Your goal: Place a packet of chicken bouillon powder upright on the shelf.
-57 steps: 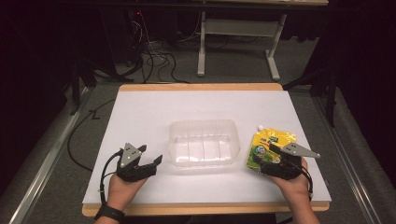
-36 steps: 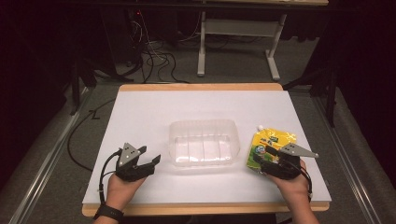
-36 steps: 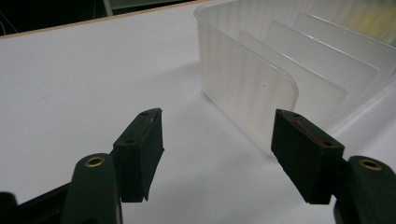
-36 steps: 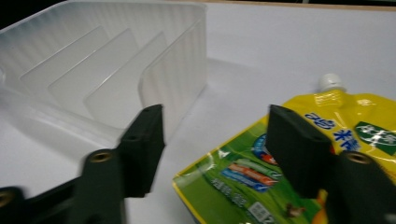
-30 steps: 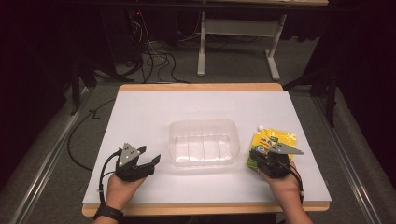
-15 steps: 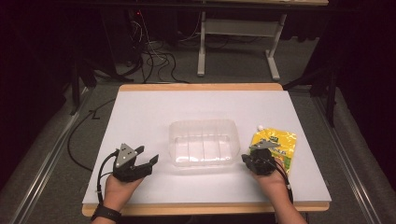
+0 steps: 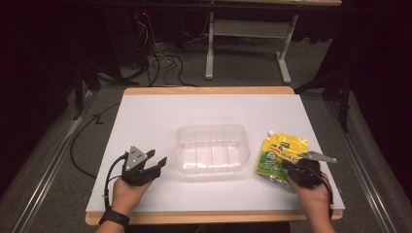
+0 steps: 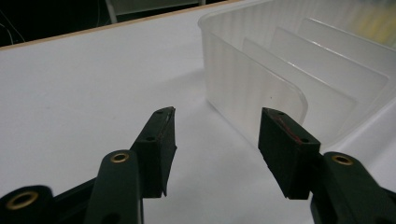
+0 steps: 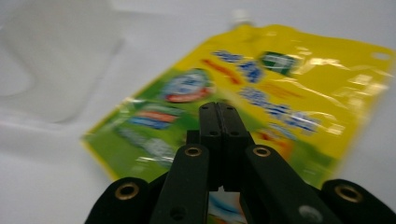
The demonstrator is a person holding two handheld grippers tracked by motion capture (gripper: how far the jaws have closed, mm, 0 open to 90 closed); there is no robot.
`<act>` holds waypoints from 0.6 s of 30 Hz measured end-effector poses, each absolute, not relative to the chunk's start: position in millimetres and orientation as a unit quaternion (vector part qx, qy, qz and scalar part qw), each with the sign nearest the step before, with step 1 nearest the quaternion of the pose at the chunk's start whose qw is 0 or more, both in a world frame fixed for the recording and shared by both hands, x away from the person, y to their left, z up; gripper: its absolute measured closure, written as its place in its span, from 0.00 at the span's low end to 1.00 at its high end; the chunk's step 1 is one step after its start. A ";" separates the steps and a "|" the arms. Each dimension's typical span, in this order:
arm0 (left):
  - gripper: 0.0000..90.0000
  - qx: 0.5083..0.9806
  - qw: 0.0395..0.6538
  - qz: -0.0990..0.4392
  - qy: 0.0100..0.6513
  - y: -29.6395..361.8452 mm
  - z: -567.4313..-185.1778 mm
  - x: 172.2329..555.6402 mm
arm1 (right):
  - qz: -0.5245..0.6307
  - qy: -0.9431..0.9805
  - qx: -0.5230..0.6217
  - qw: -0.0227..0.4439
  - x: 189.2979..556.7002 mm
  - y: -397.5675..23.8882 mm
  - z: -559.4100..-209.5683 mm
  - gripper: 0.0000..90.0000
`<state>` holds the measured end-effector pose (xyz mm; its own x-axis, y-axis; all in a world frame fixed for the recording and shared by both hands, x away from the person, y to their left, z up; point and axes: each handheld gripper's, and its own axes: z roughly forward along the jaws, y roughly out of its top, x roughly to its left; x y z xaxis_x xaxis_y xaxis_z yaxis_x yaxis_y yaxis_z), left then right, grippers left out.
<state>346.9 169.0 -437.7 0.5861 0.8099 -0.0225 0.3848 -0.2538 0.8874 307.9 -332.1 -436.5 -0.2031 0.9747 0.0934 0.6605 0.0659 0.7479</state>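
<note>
Since the earlier frame, your right gripper (image 7: 290,168) has slid back toward the table's right edge, its jaws clenched together over the near end of the yellow pouch (image 7: 281,156); whether they pinch the film cannot be told. That pouch lies flat on the white table (image 7: 145,121), just right of the clear plastic tray (image 7: 212,148). Your left gripper (image 7: 156,164) has just been narrowing its jaws, which stand apart with nothing between them, beside the tray's left wall.

Overhead light brightens the white table (image 7: 145,121); surroundings dark. Right gripper view motion-blurred, glare on the yellow pouch (image 9: 289,88) toward two o'clock.
</note>
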 end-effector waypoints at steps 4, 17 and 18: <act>0.52 0.757 0.469 0.229 0.394 167.8 -437.4 348.1 | 0.337 0.661 0.620 0.255 304.7 -361.3 -438.3 1.00; 0.52 0.754 0.469 0.239 0.394 170.0 -437.8 341.7 | 0.333 0.592 0.691 0.247 397.5 -411.6 -444.5 1.00; 0.52 0.754 0.469 0.238 0.394 170.5 -438.0 341.5 | 0.323 0.596 0.698 0.233 414.2 -411.0 -447.7 1.00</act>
